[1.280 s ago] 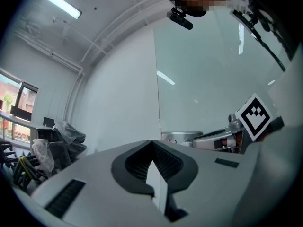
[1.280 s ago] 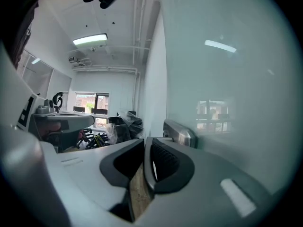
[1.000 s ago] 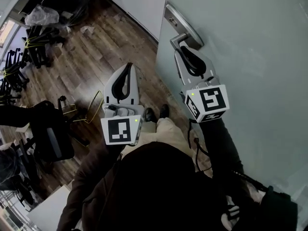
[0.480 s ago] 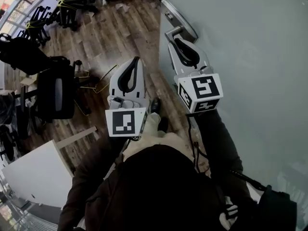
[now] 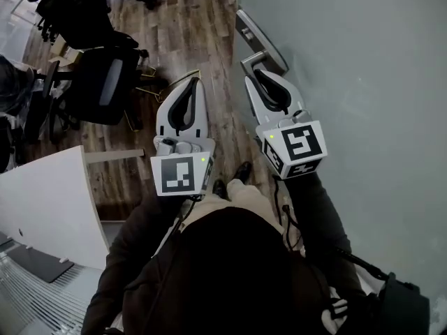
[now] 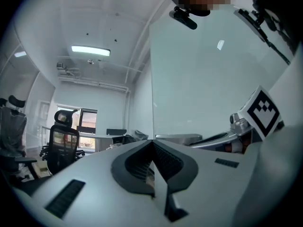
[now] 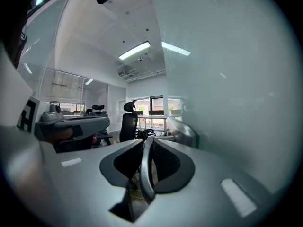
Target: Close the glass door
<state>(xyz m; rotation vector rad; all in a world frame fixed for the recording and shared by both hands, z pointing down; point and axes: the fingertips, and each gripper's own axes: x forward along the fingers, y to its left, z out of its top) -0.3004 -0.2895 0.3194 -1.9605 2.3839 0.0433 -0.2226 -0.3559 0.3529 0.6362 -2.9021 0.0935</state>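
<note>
The frosted glass door point(image 5: 363, 82) fills the right of the head view. Its metal lever handle point(image 5: 257, 58) juts left from a long plate point(image 5: 255, 30). My right gripper point(image 5: 249, 74) points up at the lever's end, jaws closed on it. In the right gripper view a grey metal bar lies between the pads of the right gripper point(image 7: 144, 141), with the plate point(image 7: 183, 131) just beyond. My left gripper point(image 5: 195, 82) hangs beside it over the floor, shut and holding nothing. The left gripper point(image 6: 152, 142) faces the door's edge point(image 6: 151, 79).
Black office chairs point(image 5: 105, 75) stand on the wooden floor point(image 5: 202, 26) at the upper left. A white desk corner point(image 5: 49, 208) lies at the lower left. A thin gold wire frame point(image 5: 164, 82) rests on the floor near the left gripper. The person's shoes point(image 5: 234, 176) show below.
The floor, chairs and desk have slid across the head view as the door and the person turned. My right gripper has stayed at the lever; the left kept its place beside it.
</note>
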